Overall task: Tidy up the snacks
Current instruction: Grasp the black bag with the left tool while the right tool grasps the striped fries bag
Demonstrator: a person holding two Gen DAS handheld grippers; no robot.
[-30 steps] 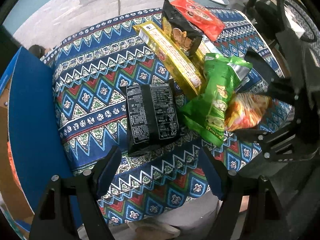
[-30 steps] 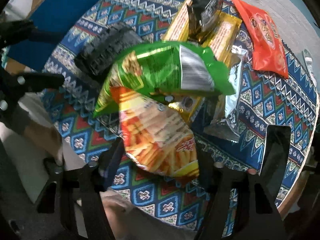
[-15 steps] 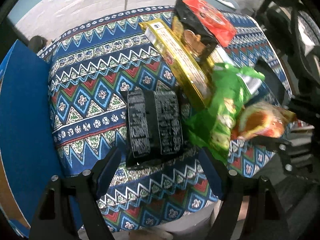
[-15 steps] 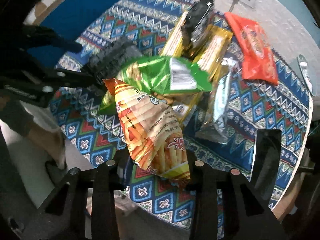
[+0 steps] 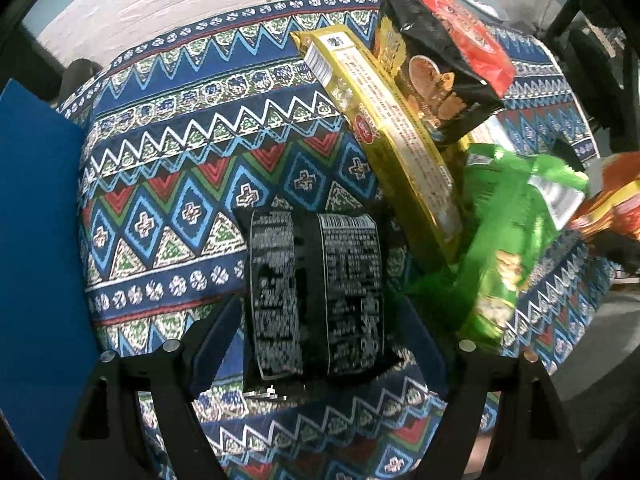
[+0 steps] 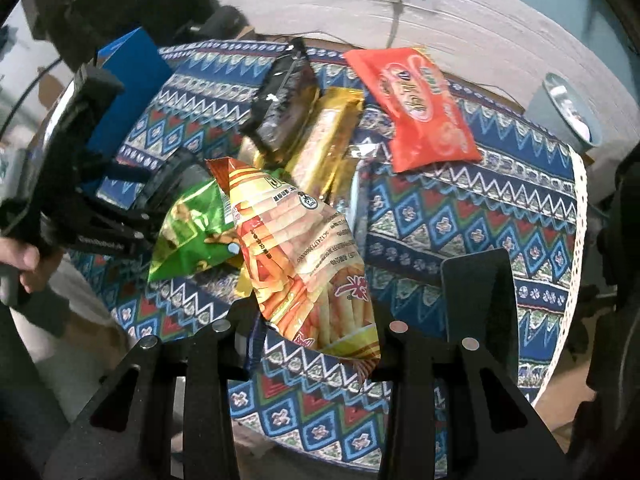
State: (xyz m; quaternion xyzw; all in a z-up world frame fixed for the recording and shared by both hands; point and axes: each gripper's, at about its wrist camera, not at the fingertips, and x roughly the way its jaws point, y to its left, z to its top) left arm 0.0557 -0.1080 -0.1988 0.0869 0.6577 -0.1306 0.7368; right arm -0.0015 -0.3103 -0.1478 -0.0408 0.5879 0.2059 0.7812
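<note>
Green bag (image 6: 188, 236) crowds the orange packet (image 6: 308, 264), gold pack (image 6: 324, 148) behind

Round table under a blue patterned cloth (image 6: 460, 208), red flat snack pouch (image 6: 416, 108) upper right, black printed packet (image 5: 316, 292) lower centre, long gold wrapped packs (image 6: 328, 140) mid-frame, green crinkled bag (image 6: 188, 232) at left.

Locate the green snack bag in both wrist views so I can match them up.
Left wrist view: green snack bag at right of centre, blurred, beside the long gold pack.
Right wrist view: green snack bag left of centre, partly behind the orange bag held in the right gripper.
Shared landmark: the red snack bag at the table's far side.
</note>
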